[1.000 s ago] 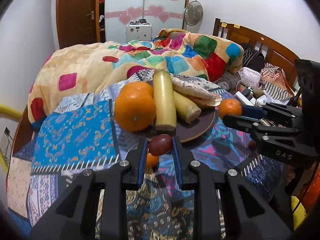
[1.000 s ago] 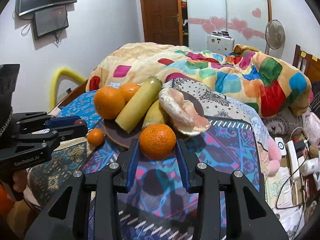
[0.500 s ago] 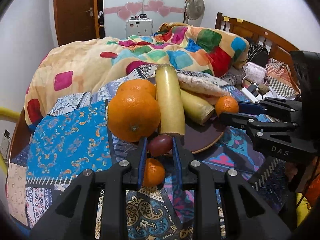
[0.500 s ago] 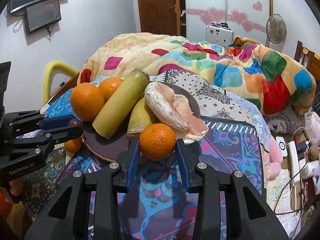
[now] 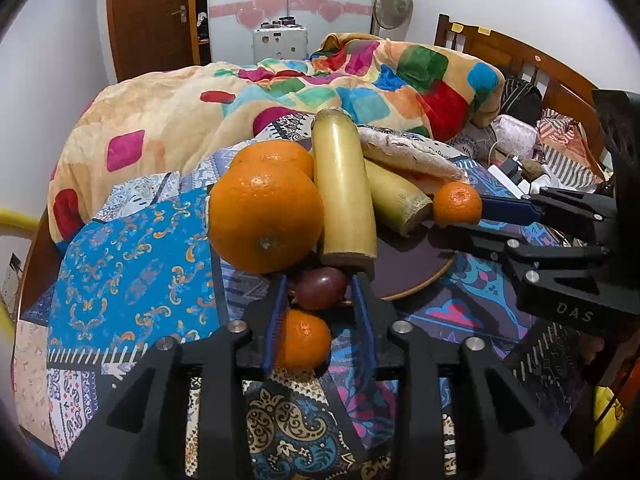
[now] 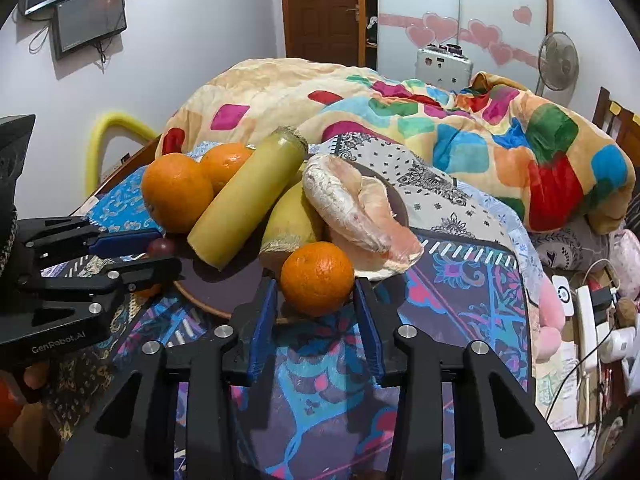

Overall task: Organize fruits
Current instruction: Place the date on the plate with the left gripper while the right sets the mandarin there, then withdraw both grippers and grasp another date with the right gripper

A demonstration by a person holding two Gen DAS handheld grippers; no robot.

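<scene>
Patterned bedspread (image 5: 132,280) bears a round brown plate (image 5: 416,264); at its 6 o'clock rim a dark purple round fruit (image 5: 320,288) is being released by the opening left gripper (image 5: 320,292), while a small orange mandarin (image 6: 317,278) is freed at 3 o'clock as the right gripper (image 6: 316,300) opens

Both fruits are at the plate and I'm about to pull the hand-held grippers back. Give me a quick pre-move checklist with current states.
1. Left hand-held gripper jaws opening, dark red fruit between them: ok.
2. Dark red fruit resting on the plate: cannot tell.
3. Right hand-held gripper jaws opening around the small orange: ok.
4. Small orange fully on the plate: cannot tell.
5. Pile of big oranges and sugarcane steady: ok.
6. Loose tangerine off the plate: not ok.
</scene>
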